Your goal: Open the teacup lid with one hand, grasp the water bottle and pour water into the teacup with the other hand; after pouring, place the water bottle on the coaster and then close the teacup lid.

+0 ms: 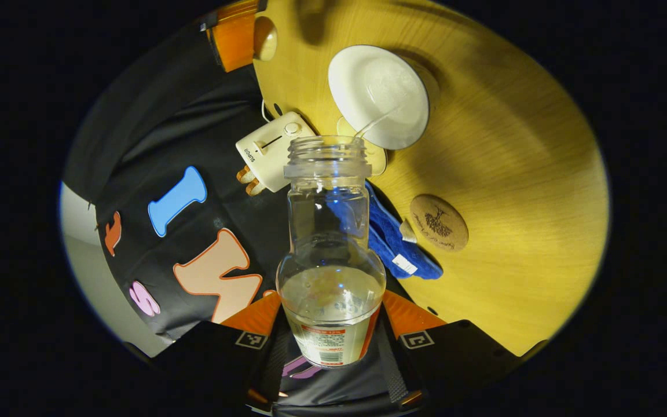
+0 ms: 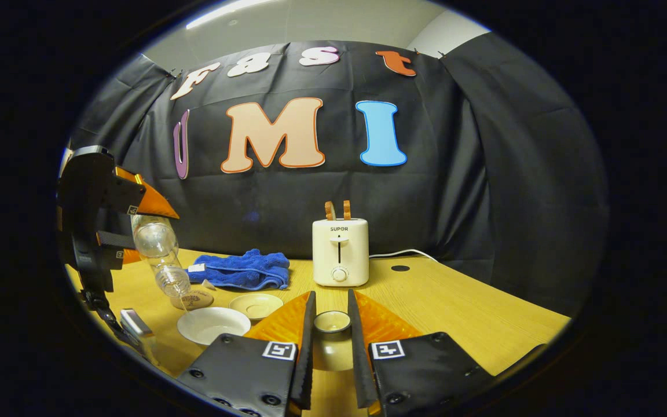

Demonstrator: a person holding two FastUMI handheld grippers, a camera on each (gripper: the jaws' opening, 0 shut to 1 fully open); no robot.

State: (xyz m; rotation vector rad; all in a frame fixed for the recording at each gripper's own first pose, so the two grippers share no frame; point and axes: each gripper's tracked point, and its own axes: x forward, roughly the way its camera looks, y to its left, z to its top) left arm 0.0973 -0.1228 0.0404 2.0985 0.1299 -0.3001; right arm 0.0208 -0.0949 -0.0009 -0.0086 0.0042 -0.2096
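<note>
My left gripper (image 1: 332, 324) is shut on a clear, uncapped water bottle (image 1: 330, 243), which is tipped mouth-down. A thin stream of water runs from its mouth into the white teacup (image 1: 380, 95) on the wooden table. In the right gripper view, the left gripper (image 2: 99, 231) holds the bottle (image 2: 157, 249) above the teacup (image 2: 213, 324). My right gripper (image 2: 332, 313) is shut on the teacup lid (image 2: 332, 333) and holds it above the table, right of the cup. The round cork coaster (image 1: 438, 223) (image 2: 193, 299) lies bare beside the cup.
A blue cloth (image 2: 241, 269) lies behind the coaster. A small saucer (image 2: 256, 304) sits next to the teacup. A white toaster (image 2: 340, 252) stands at the back of the table (image 2: 455, 313) against the black cloth wall.
</note>
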